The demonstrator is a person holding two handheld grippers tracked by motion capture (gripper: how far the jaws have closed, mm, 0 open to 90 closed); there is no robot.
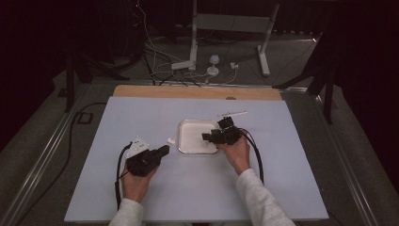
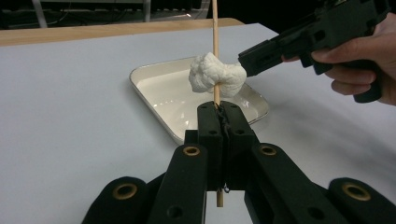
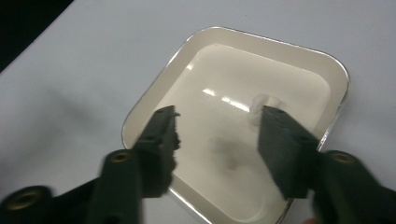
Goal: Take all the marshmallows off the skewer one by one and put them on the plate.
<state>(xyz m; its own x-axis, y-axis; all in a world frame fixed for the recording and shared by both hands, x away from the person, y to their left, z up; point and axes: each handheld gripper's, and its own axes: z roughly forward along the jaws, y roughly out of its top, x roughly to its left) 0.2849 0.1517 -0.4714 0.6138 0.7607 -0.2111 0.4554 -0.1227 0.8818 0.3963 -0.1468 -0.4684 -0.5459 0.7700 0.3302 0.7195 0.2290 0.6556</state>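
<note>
My left gripper (image 2: 219, 109) is shut on a thin wooden skewer (image 2: 215, 28) that stands upright. A white, lumpy soft piece (image 2: 217, 74) is speared on the skewer just above the jaws. In the high view the left gripper (image 1: 163, 150) rests left of the white tray (image 1: 188, 137), with the lump (image 1: 171, 140) at its tip. My right gripper (image 3: 217, 126) hangs over the tray (image 3: 280, 60), open, with nothing between its jaws. A small pale bit (image 3: 261, 100) lies in the tray by the right-hand jaw. The right gripper (image 2: 254, 56) points at the lump from the right.
A pale stick (image 1: 233, 113) lies on the light mat (image 1: 141, 113) behind the tray. A wooden table edge (image 1: 188, 92) runs along the far side. Beyond it are cables and a stand's legs (image 1: 193, 42) on the floor.
</note>
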